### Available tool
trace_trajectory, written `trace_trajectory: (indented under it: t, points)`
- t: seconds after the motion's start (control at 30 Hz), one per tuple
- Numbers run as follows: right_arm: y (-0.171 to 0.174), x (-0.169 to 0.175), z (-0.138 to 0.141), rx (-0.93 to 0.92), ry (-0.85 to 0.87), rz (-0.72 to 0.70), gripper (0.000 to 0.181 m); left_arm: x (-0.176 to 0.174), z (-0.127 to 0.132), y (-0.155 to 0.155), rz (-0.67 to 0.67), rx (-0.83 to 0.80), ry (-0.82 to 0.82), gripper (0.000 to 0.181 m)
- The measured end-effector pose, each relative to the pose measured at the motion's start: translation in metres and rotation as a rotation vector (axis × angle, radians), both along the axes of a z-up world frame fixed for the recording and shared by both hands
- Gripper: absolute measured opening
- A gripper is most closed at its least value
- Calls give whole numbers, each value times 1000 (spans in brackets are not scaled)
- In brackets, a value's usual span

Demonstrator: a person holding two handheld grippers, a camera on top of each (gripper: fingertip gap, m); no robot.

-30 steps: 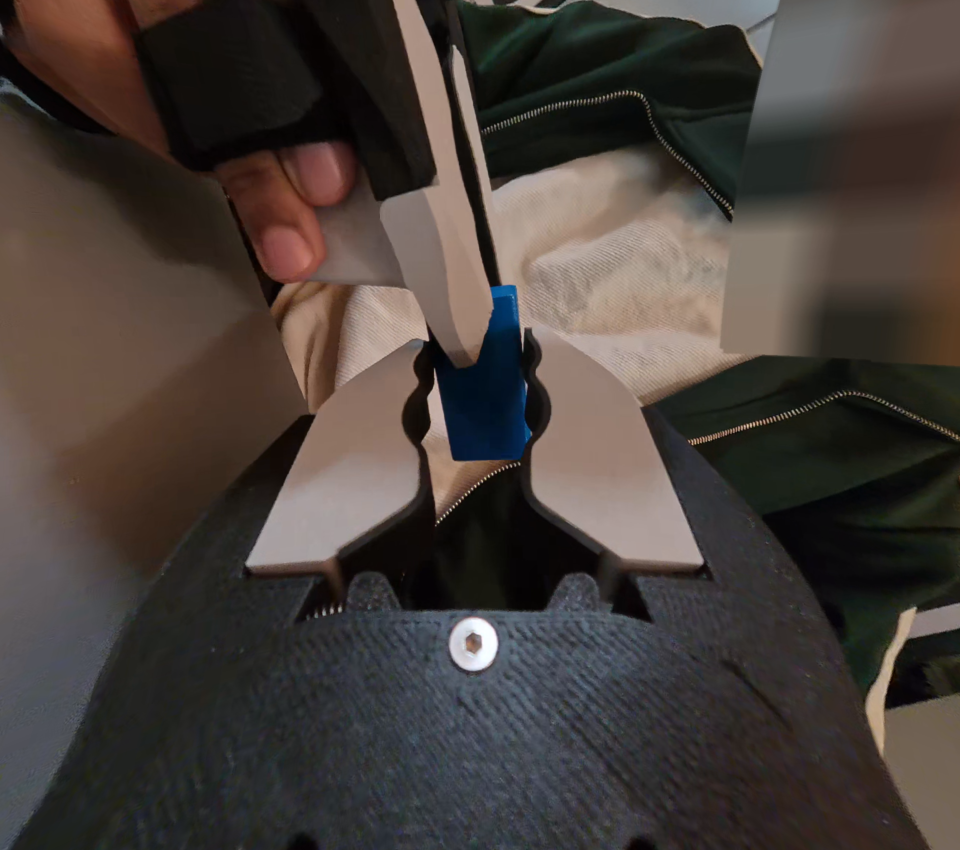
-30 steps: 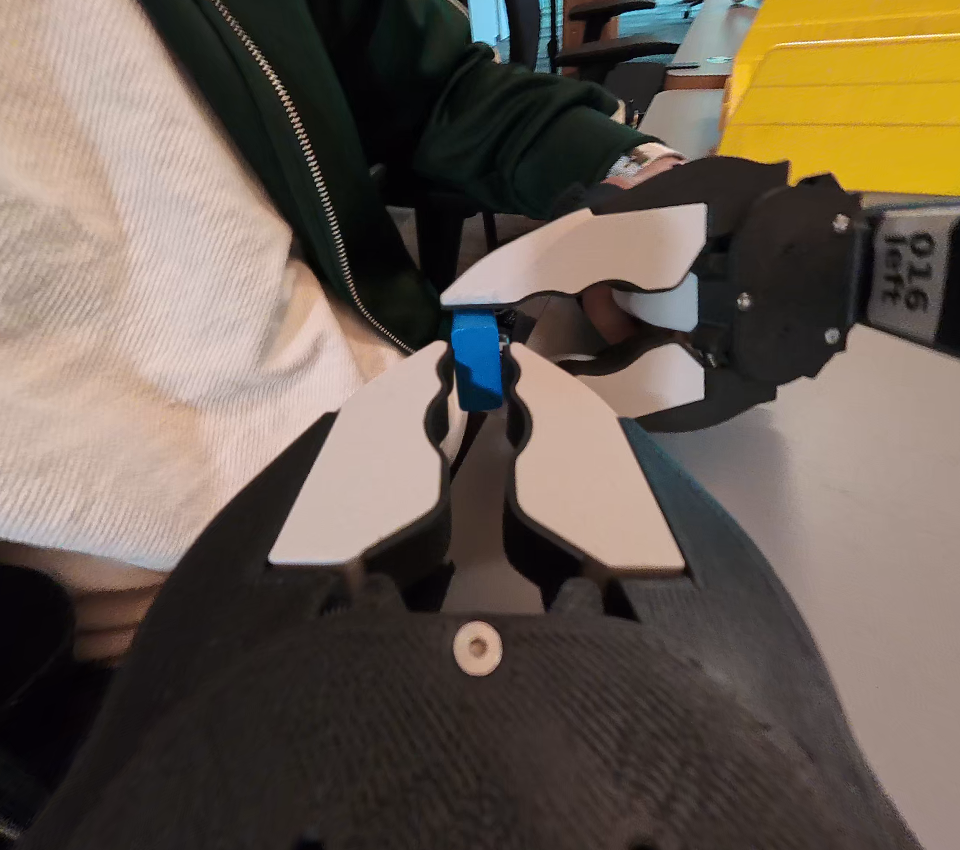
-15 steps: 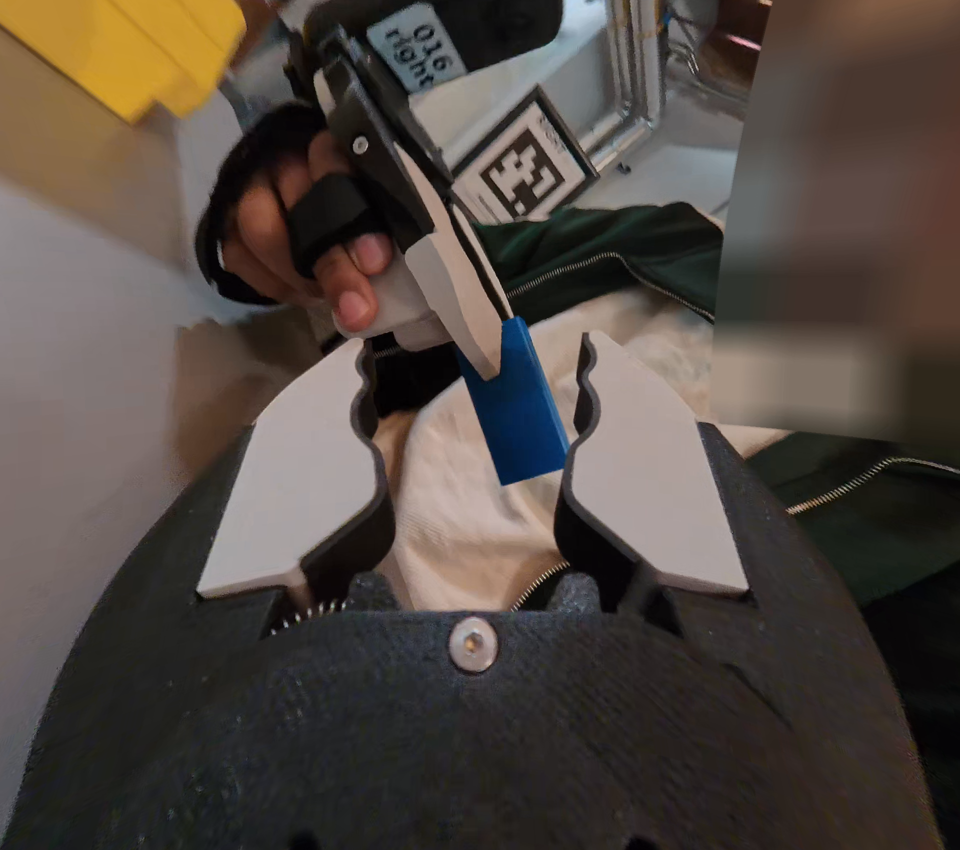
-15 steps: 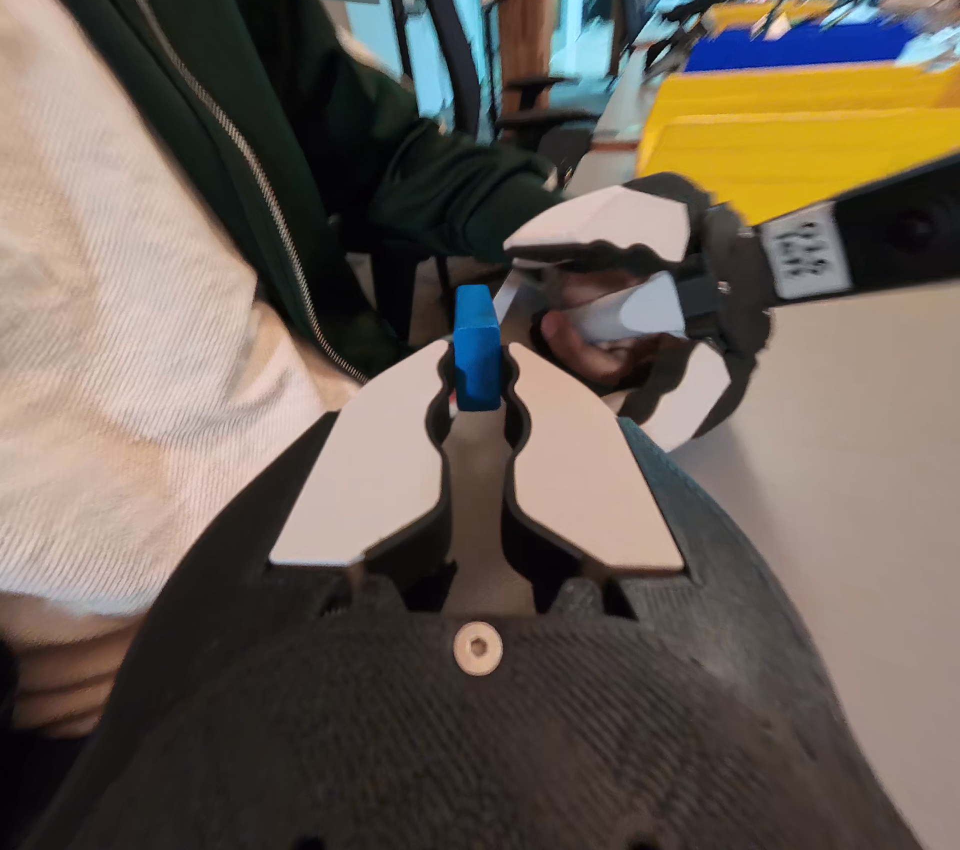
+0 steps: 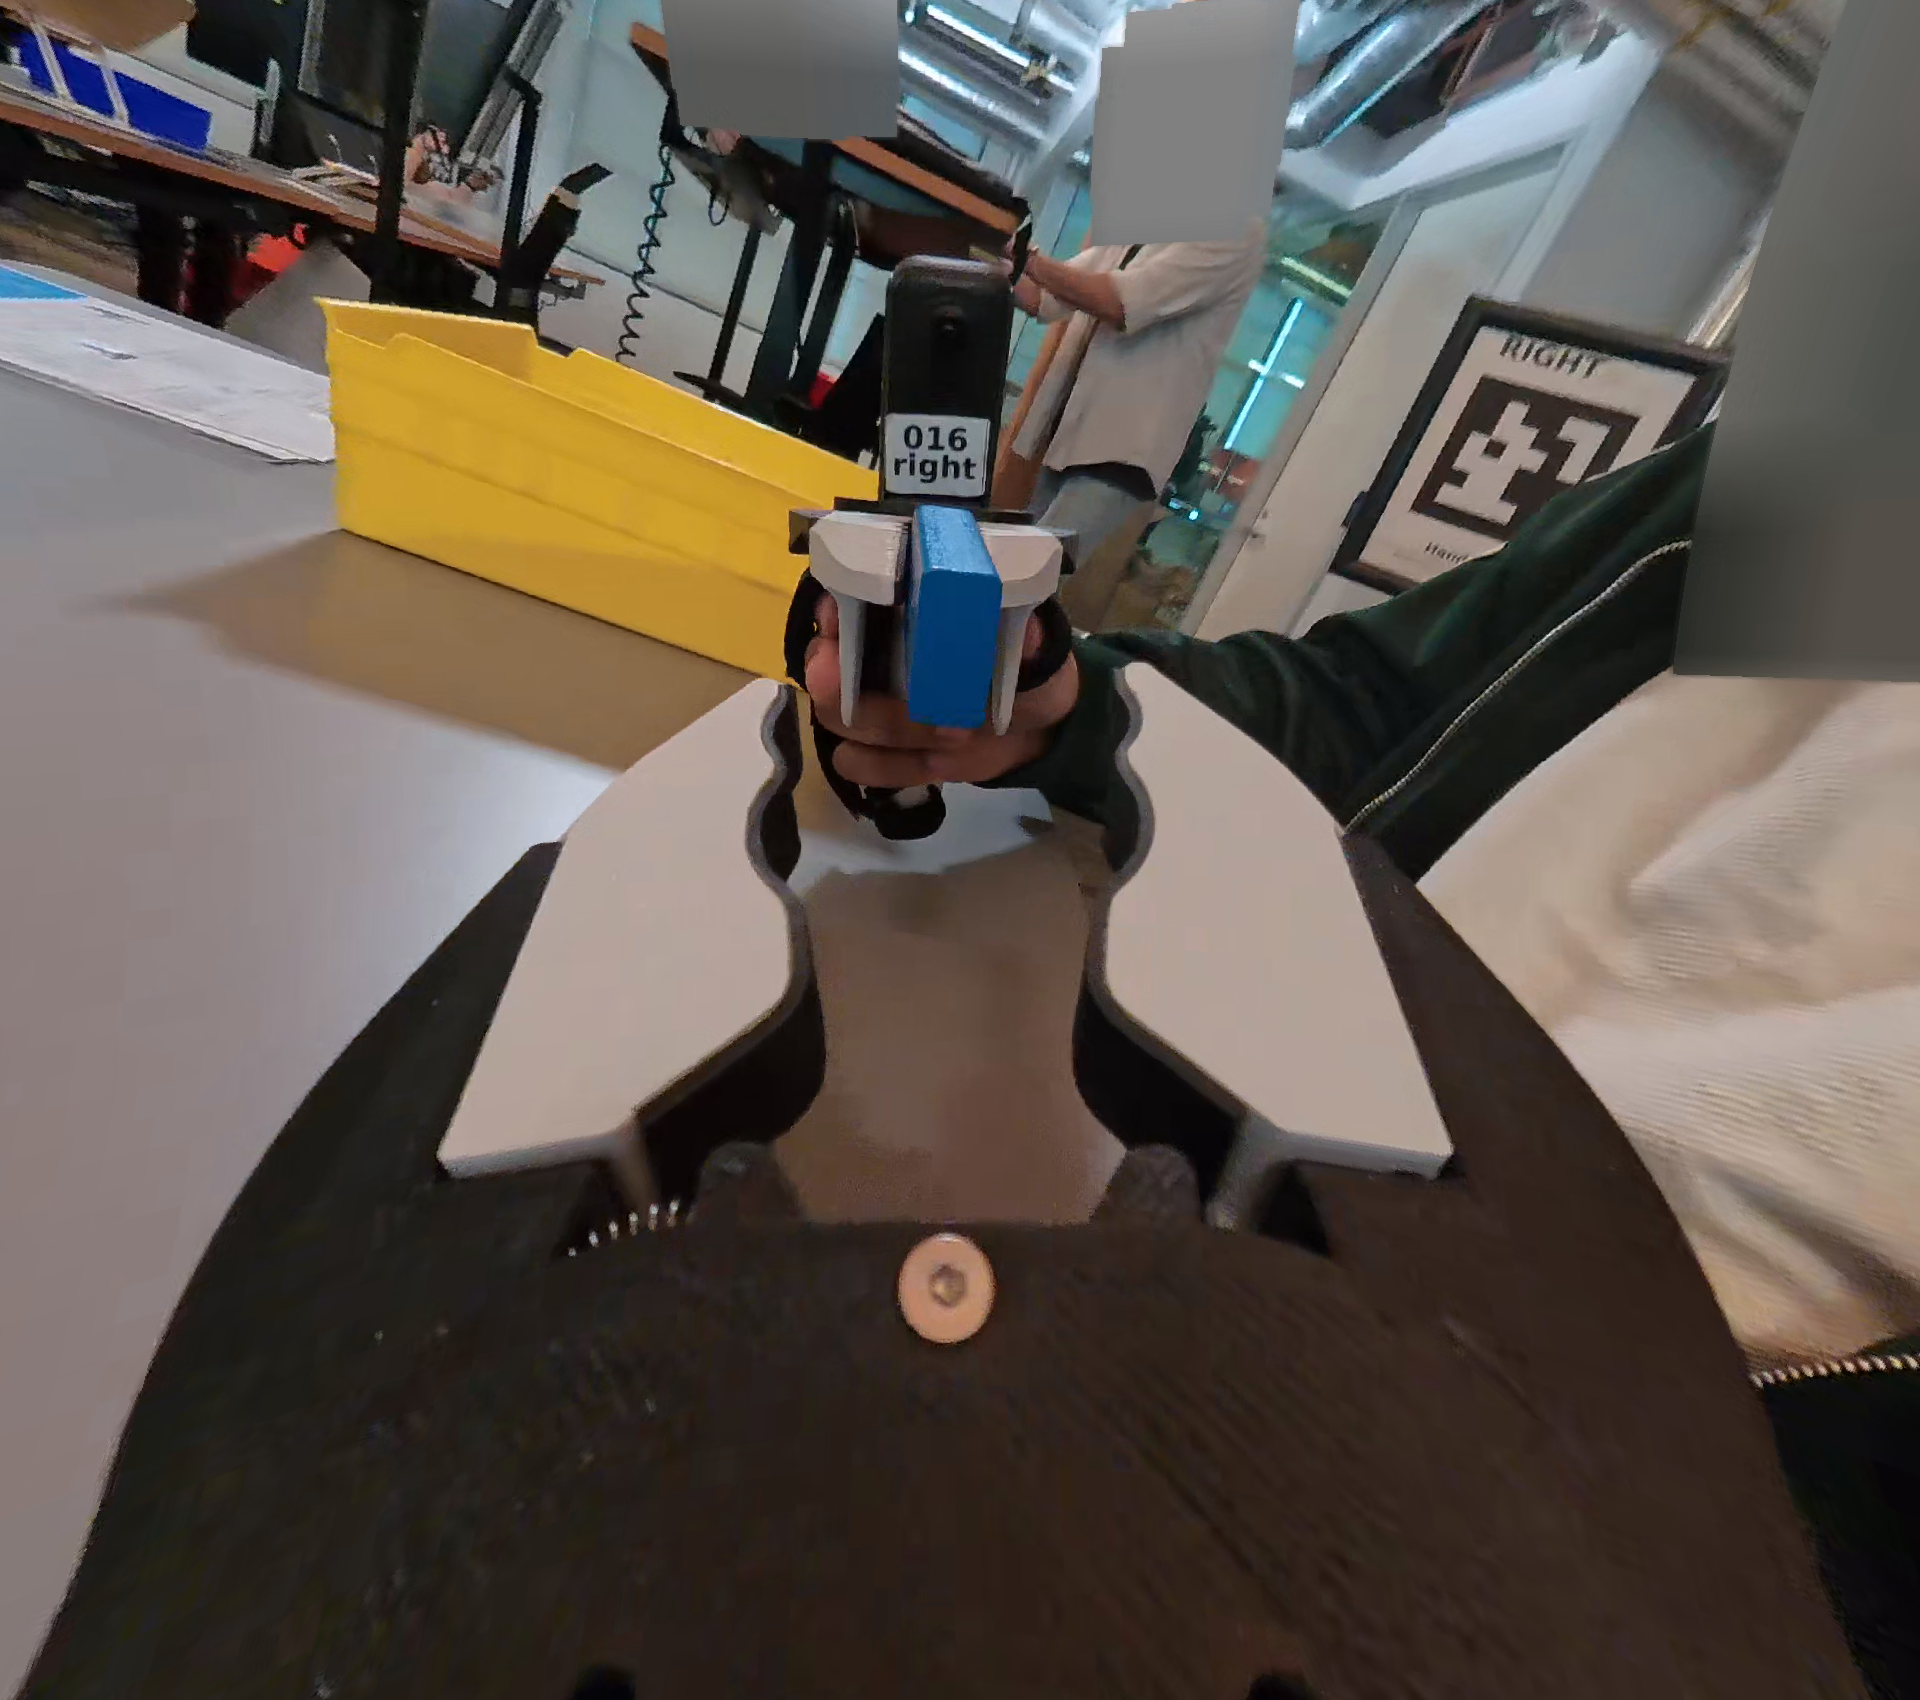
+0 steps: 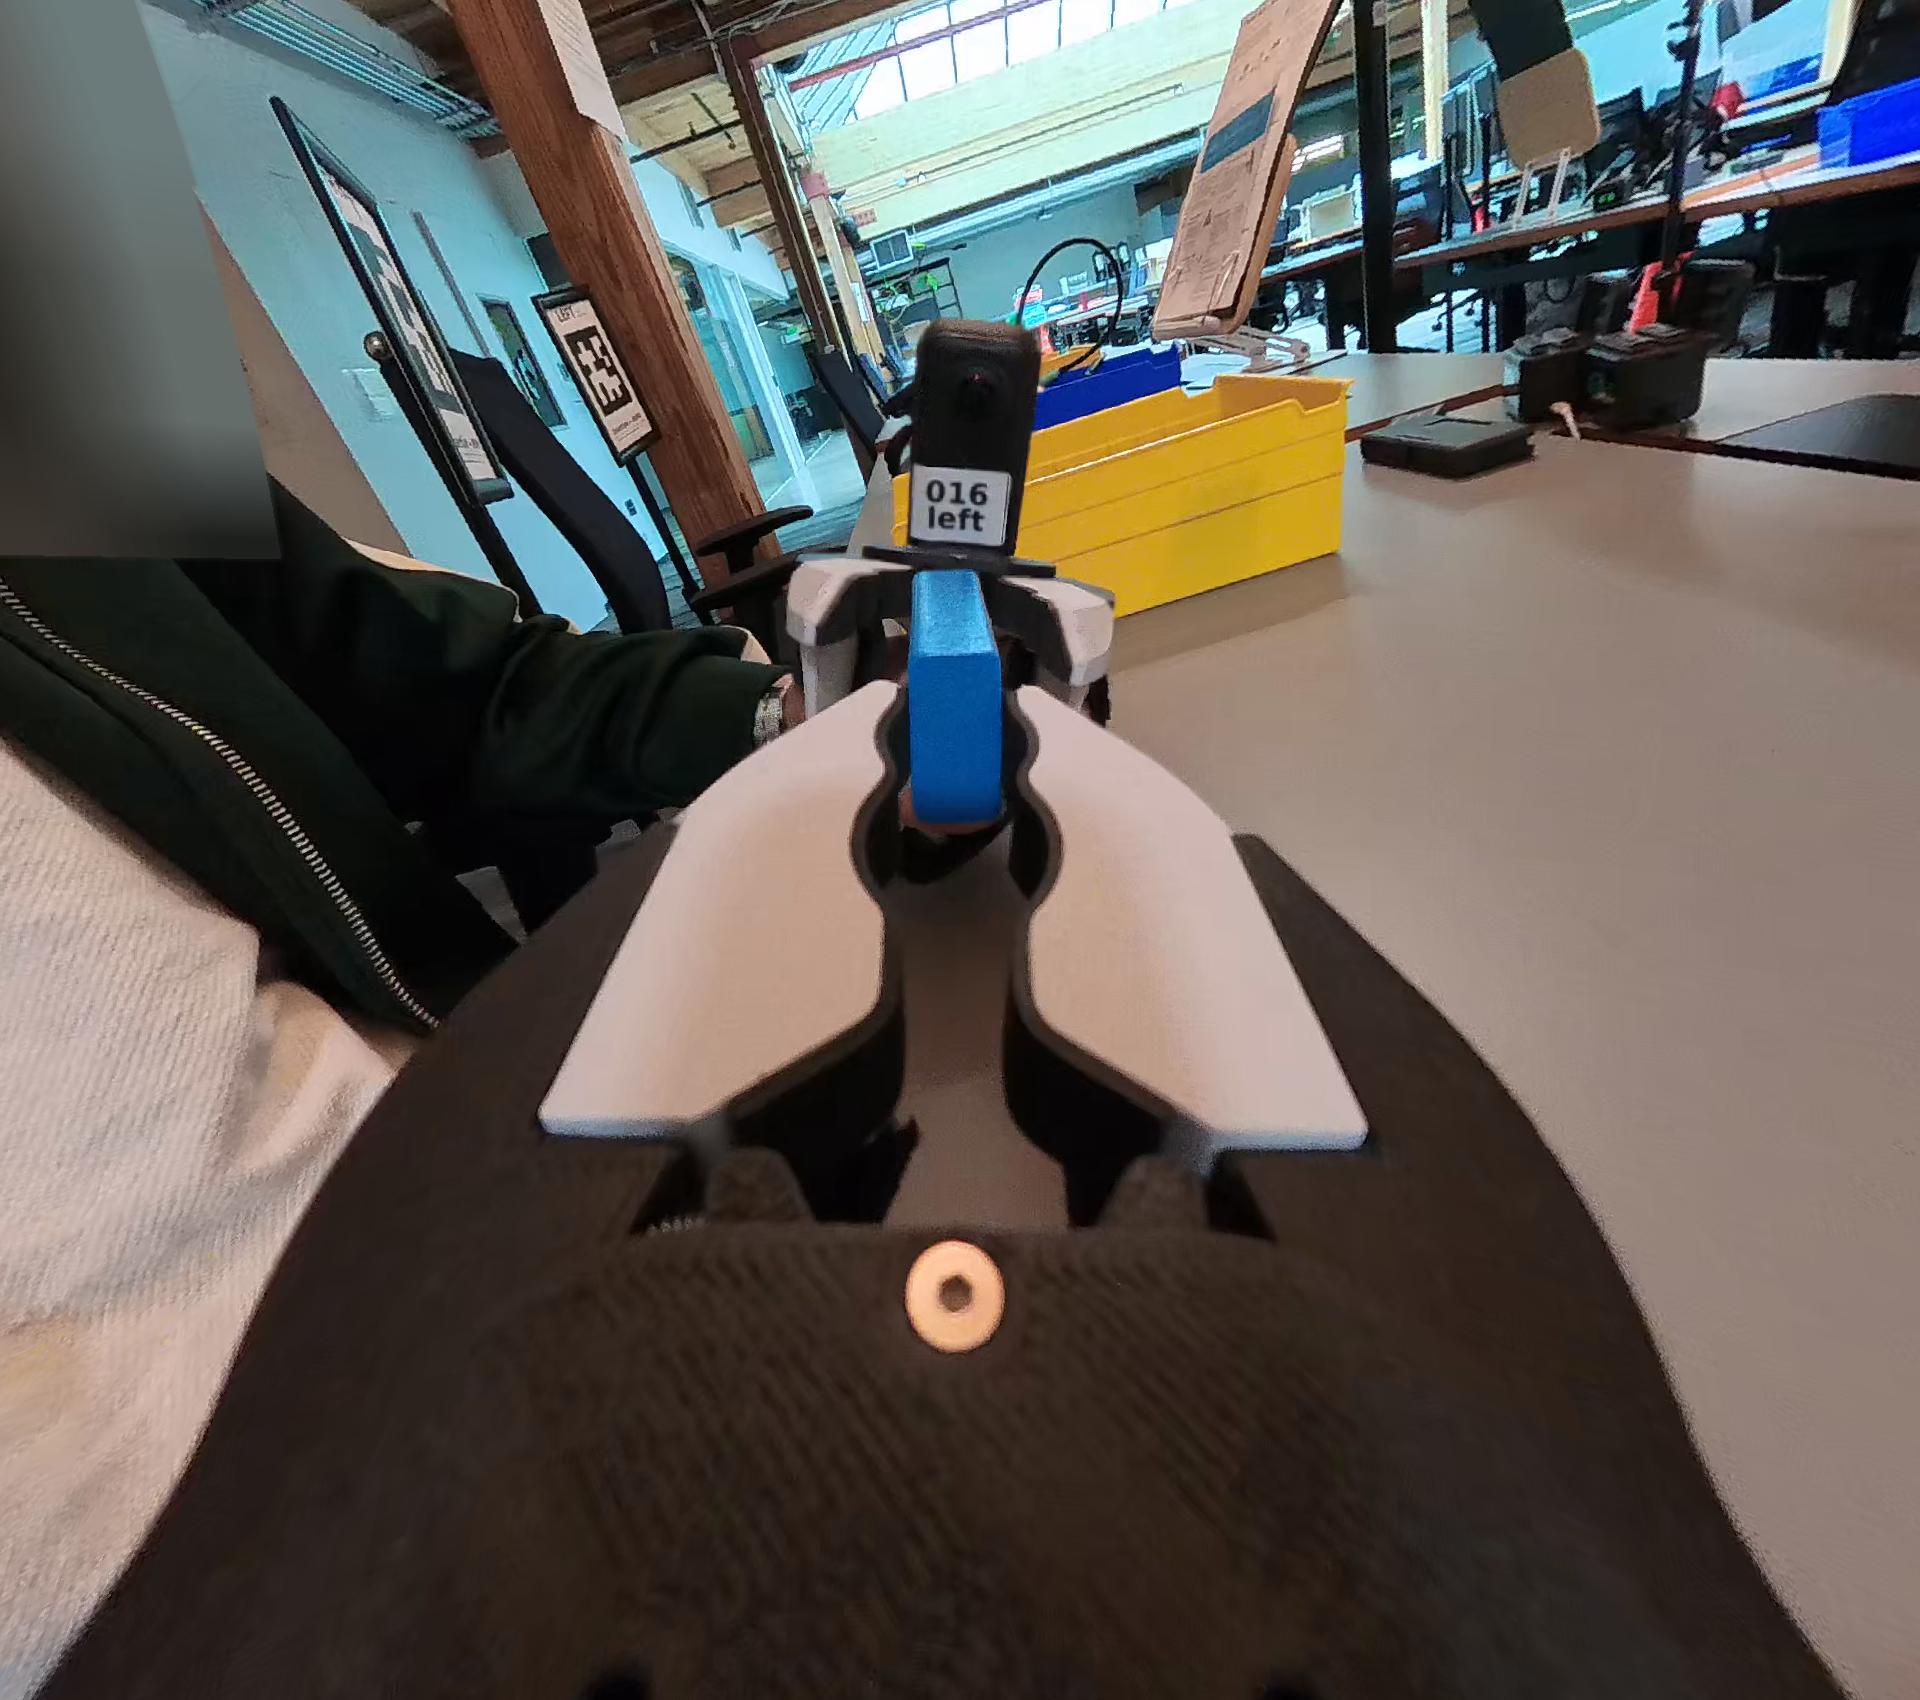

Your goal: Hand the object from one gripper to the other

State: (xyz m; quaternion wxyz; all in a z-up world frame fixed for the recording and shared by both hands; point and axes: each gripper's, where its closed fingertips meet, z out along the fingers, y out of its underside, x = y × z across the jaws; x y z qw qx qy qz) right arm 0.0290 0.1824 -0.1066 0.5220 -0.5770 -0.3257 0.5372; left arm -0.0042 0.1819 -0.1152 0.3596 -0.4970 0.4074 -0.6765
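The blue block [image 6: 954,741] is held upright between the tips of the right gripper [image 6: 954,757], whose jaws are closed narrowly on its two sides. In the left wrist view the same block [image 5: 951,627] is seen end-on, pinched between the white fingers [image 5: 854,575] of the right gripper [image 5: 940,611], which is carried above the desk [image 5: 208,767] by a hand [image 5: 925,741] in a dark green sleeve [image 5: 1403,694].

The left gripper [image 5: 951,715] is seen with its jaws spread wide and with nothing between them. It is pointed straight at the block and is kept apart from it. In the right wrist view the left gripper [image 6: 951,627] is seen beyond the block, facing it, with its fingers parted on either side of the block's outline; no contact with the block can be made out.

A yellow bin [image 5: 540,455] is set on the desk behind the right gripper, toward the far edge. Its inside is hidden by its wall, so what it holds cannot be told. In the right wrist view the yellow bin [image 6: 1174,476] is seen behind the left gripper, and a blue bin [image 6: 1112,383] is stood just behind it; the contents of both are out of sight. A flat black box [image 6: 1444,445] is laid farther along the desk [image 6: 1558,819], to the right of the yellow bin.
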Motion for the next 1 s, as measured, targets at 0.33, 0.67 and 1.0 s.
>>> trace_trajectory:
  t: [0.33,0.67,1.0]
  points:
    - [-8,-17,-7,8,-42,22,16,6,-6,-12,-14,75,77,17]
    - [14,-10,-24,17,-168,-111,55,5,-8,1,48,5,123,17]
    - [39,12,-37,536,-862,-560,57,1,-28,29,237,-99,275,18]
